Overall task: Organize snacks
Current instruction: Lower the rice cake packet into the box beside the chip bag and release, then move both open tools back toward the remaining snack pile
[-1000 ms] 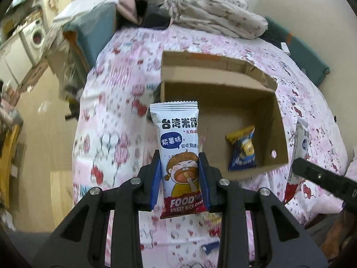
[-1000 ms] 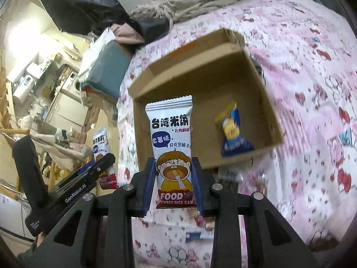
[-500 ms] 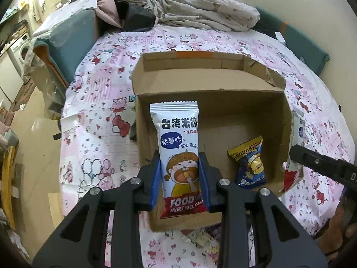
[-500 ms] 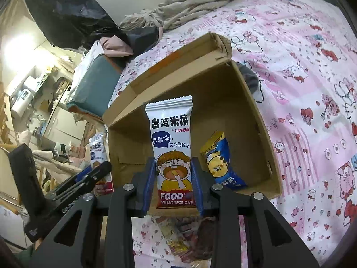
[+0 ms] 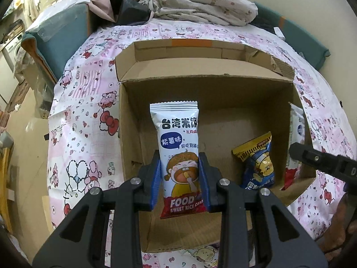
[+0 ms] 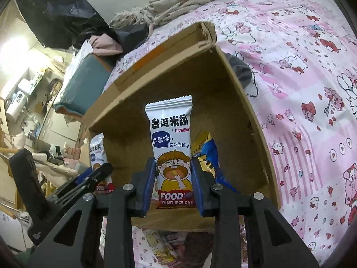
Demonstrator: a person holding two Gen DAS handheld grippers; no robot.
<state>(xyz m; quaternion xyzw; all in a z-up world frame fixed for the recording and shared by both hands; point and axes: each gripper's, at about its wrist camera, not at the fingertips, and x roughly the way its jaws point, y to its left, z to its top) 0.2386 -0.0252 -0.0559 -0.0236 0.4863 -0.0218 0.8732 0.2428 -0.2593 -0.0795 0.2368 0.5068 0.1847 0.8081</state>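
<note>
Cardboard box [image 5: 223, 111] was observed open directly ahead of both tools, on a pink patterned bedsheet [image 5: 84, 120]. The left gripper [image 5: 179, 178] was found clamped on an upright white rice cake packet [image 5: 178, 147]. The right gripper [image 6: 171, 181] was likewise closed on a second rice cake packet [image 6: 170, 143]. A blue-and-yellow snack bag [image 5: 256, 163] was noted inside the box, right of the left tool's fingers.
</note>
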